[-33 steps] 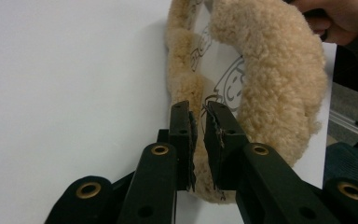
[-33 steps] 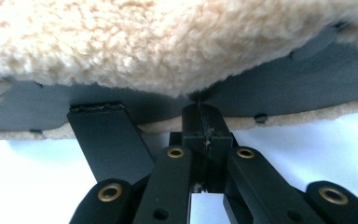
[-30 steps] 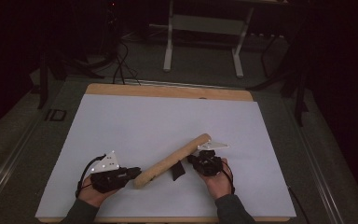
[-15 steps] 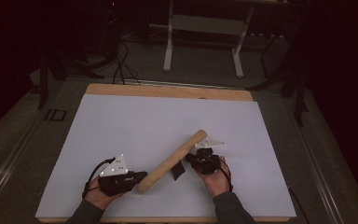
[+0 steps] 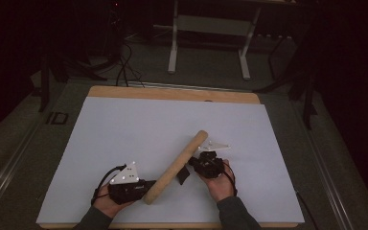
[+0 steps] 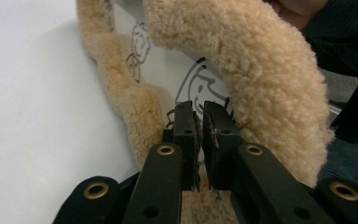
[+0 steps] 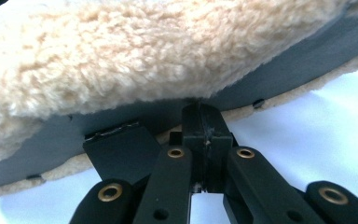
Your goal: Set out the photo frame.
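A long tan fleece cover point(image 5: 175, 167), rolled into a tube, lies slantwise on the white table sheet point(image 5: 124, 129). My left gripper point(image 5: 143, 190) is at its near end; in the left gripper view the jaws point(image 6: 200, 123) pinch the thin printed lining edge beside the fleece point(image 6: 242, 60), having just closed a little further on it. My right gripper point(image 5: 193, 167) holds the tube's middle from the right. Its jaws point(image 7: 203, 116) are pressed together on the grey lining edge under the fleece point(image 7: 121, 56), next to a black tab point(image 7: 121, 149).
The white sheet covers a wooden table whose bare edge point(image 5: 172, 93) shows at the back. Beyond it stand a metal desk frame point(image 5: 175, 43) and floor cables point(image 5: 122, 67). The person's hands and dark sleeves come in at the bottom edge.
My left gripper has moved right and nearer, and the tube's near end has swung with it. The right gripper has hardly moved.
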Demonstrator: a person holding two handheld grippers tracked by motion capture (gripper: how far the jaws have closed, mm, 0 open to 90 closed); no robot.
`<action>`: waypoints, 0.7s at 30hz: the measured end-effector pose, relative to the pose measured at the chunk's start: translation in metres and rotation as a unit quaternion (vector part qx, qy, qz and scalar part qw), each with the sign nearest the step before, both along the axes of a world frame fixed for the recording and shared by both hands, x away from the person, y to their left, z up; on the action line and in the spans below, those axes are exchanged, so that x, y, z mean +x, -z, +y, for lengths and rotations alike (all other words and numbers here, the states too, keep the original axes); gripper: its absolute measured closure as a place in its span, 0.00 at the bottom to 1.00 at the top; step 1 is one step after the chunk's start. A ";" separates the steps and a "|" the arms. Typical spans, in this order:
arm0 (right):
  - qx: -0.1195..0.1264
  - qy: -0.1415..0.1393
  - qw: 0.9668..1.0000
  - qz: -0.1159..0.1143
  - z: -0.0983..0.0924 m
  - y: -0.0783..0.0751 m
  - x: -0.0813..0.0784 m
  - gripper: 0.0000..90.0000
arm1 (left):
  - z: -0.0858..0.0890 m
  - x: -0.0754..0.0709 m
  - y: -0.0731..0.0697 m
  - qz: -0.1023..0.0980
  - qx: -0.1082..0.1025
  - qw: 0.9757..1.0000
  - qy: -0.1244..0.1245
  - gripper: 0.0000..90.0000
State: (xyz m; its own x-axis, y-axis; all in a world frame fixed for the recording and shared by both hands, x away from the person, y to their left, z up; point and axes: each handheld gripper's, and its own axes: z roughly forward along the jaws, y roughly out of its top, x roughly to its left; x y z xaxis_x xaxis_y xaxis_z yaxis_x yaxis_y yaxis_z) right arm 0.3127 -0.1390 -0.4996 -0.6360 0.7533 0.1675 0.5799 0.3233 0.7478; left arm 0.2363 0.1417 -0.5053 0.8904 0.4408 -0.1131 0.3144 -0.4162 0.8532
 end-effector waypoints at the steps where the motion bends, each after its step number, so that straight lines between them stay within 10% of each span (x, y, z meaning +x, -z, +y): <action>1: 0.000 0.000 1.000 0.000 0.000 0.000 0.000 1.00 | -0.002 -0.001 0.000 0.001 0.000 1.000 0.003 0.94; 21: 0.000 0.001 1.000 0.012 0.008 -0.001 0.008 1.00 | -0.018 -0.003 0.003 -0.006 -0.003 1.000 0.011 0.99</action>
State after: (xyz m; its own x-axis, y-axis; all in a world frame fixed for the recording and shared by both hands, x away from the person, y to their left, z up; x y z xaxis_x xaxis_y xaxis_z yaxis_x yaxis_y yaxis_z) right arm 0.3211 -0.1307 -0.4988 -0.6303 0.7547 0.1819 0.5980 0.3226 0.7337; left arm 0.2334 0.1241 -0.5079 0.9015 0.4201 -0.1041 0.2943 -0.4187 0.8591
